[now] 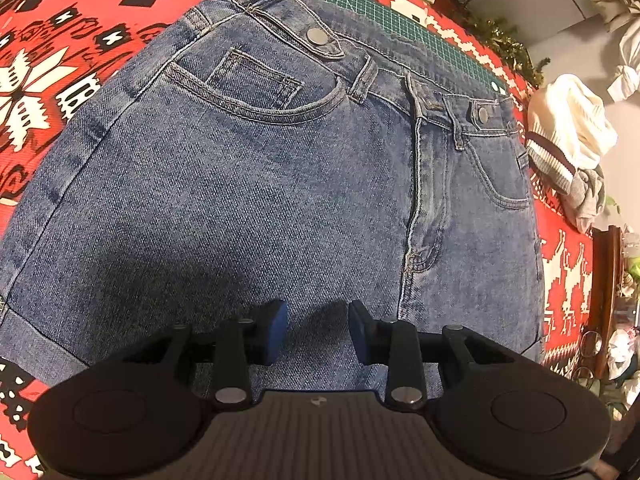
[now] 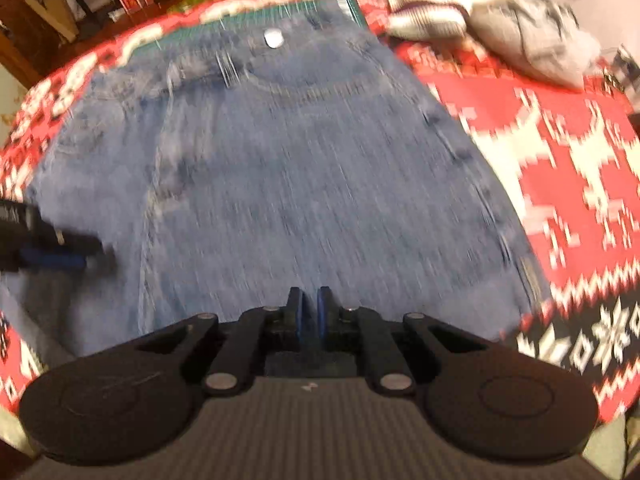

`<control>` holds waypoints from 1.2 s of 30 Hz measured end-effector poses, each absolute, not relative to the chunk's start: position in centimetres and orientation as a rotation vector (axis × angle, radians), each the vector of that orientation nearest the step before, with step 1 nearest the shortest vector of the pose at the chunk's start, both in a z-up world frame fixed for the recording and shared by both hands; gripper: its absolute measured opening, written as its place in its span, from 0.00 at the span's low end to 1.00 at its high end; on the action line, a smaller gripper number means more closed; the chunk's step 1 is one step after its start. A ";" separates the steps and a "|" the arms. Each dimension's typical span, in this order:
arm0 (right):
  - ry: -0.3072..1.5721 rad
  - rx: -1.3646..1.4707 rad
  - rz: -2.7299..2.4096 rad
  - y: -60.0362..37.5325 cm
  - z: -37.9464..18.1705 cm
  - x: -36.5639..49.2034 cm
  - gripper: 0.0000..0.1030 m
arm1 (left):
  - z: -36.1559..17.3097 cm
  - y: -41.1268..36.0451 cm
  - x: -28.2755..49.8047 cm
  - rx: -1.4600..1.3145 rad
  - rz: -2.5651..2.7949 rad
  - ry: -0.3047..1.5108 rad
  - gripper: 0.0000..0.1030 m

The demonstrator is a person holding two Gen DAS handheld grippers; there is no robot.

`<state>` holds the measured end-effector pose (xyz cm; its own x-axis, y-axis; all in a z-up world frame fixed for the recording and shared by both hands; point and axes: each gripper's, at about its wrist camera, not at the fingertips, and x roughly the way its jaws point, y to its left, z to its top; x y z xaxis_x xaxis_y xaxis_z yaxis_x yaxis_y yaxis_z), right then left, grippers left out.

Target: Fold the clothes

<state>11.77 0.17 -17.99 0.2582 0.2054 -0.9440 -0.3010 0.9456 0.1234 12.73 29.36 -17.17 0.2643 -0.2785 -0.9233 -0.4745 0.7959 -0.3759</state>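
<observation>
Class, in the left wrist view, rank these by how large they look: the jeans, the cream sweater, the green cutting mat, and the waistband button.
1. jeans
2. cream sweater
3. green cutting mat, mostly hidden under the jeans, so its rank against the sweater is unsure
4. waistband button

Denim shorts (image 1: pixel 248 184), blue with a mottled wash, lie flat and front side up. Waistband (image 1: pixel 384 52) is at the far end and overlaps the near edge of a green cutting mat (image 1: pixel 404 20). Two metal buttons are on the waistband; the fly is closed. Front pockets, a small coin pocket and belt loops are visible. The left leg hem (image 1: pixel 36 332) is cuffed. In the right wrist view the garment (image 2: pixel 304 176) is motion-blurred.
</observation>
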 end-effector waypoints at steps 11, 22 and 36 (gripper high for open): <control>1.240 0.029 0.308 -1.9 -16.2 15.2 0.10 | -17.2 29.6 12.7 -0.697 0.150 1.325 0.32; 1.224 0.114 0.202 -1.5 -18.0 22.6 0.06 | -17.3 29.8 12.9 -0.692 0.143 1.318 0.32; 1.253 0.075 0.166 -5.8 -18.4 17.0 0.07 | -17.2 29.6 12.8 -0.675 0.155 1.324 0.32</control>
